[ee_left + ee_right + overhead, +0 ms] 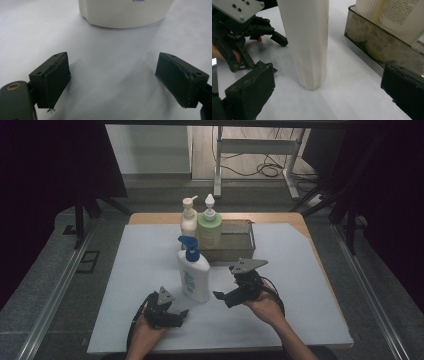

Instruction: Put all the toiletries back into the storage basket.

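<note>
A tall white plastic lotion bottle with a blue pump is standing upright at centre frame on the white table; left gripper and right gripper are flanking it, fingers released, seemingly readying a two-sided grasp.

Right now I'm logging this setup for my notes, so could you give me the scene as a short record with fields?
surface: white table sheet
nearest item: white bottle with blue pump, upright, outside the bin
container: grey bin behind it
in bin: cream pump bottle and green pump bottle, both upright
left gripper: open, empty, low beside the white bottle
right gripper: open, empty, facing the white bottle
contact: neither gripper touches the bottle
</note>
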The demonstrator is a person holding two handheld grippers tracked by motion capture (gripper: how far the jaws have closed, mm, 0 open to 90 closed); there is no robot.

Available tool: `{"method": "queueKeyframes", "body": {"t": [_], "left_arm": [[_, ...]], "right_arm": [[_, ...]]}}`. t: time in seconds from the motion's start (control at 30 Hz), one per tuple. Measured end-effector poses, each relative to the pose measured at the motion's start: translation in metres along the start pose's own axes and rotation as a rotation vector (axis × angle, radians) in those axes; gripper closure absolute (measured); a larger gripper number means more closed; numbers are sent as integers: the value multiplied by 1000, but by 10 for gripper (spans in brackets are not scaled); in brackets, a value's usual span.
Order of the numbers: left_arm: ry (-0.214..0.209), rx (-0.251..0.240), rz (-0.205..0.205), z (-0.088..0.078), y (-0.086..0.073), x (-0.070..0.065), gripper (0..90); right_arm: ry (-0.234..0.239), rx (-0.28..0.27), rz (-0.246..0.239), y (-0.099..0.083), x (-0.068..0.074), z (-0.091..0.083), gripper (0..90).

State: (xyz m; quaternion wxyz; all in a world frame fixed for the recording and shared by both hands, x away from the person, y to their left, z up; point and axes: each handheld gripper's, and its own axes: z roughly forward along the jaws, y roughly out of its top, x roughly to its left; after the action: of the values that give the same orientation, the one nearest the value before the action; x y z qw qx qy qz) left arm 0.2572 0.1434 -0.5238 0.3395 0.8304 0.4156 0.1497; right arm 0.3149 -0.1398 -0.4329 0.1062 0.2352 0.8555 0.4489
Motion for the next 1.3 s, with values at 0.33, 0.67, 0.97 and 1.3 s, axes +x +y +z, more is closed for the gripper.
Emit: {"method": "queueKeyframes", "body": {"t": [0.33, 0.67, 0.97, 1.3], "left_arm": [[0, 0, 0, 0, 0, 0, 121], [1, -2, 0, 0, 0, 0, 121], [1, -2, -1, 0, 0, 0, 121], [1, -2, -1, 0, 0, 0, 121]], "right_arm": [[9, -3, 14, 10, 2, 10, 0], [0, -7, 1, 29, 8, 18, 0], [-7, 0, -28, 45, 12, 31, 13], [0, -16, -19, 57, 16, 46, 80]]}}
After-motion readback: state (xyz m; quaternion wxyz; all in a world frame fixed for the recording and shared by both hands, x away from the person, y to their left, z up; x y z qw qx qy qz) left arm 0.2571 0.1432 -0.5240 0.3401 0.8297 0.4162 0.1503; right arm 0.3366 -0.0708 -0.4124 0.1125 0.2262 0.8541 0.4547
